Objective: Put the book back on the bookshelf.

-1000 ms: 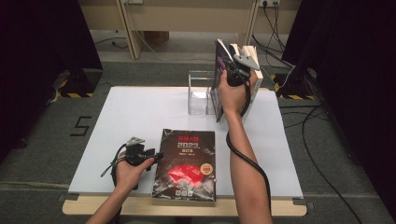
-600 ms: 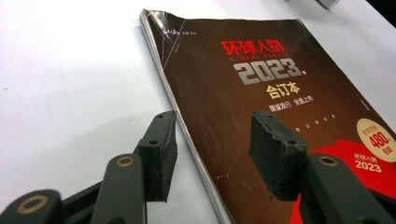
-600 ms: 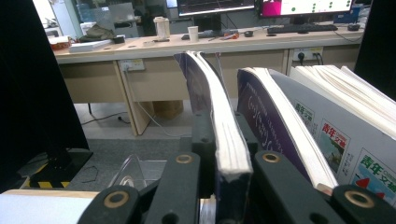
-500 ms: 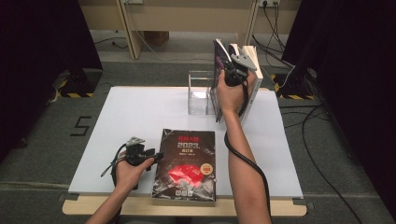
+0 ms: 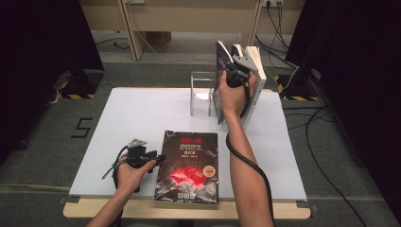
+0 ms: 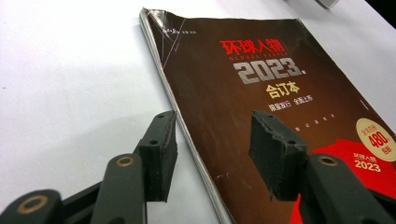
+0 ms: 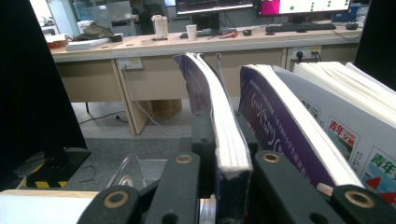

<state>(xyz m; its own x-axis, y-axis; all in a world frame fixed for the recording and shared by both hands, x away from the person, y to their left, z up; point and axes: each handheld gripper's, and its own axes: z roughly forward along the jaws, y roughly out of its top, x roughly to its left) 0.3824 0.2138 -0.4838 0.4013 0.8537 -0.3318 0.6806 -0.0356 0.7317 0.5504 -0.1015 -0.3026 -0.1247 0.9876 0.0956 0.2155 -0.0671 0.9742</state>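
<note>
Held book: thin dark-purple softcover book (image 7: 224,140) w/ white page edges, standing upright at the far right of the table, clamped betw. the right gripper's two black jaws; its top bows slightly to one side.
Right gripper (image 5: 235,71): raised above the table's far edge, jaws closed tight on that book's edge, pads pressing both covers. Hand wraps the grip; black cable trails down along the forearm.
Neighbour books: purple-covered book (image 7: 280,130) just beside the held one, leaning; next to it a thick white book w/ red-and-blue cover print (image 7: 345,126). All three stand in a row, close together.
Clear stand: transparent acrylic box-shaped holder (image 5: 202,94) just left of the upright books in the high view.
Flat magazine: dark brown glossy bound volume w/ red "2023" lettering (image 5: 189,165), lying face up near the table's near edge, well apart from the upright books; top corner creased.
Left gripper (image 6: 212,154): low over the table at the magazine's spine side, jaws spread apart, holding nothing; one jaw over the white surface, the other over the cover.
Table: white rectangular tabletop (image 5: 137,113) on a light wooden frame.
</note>
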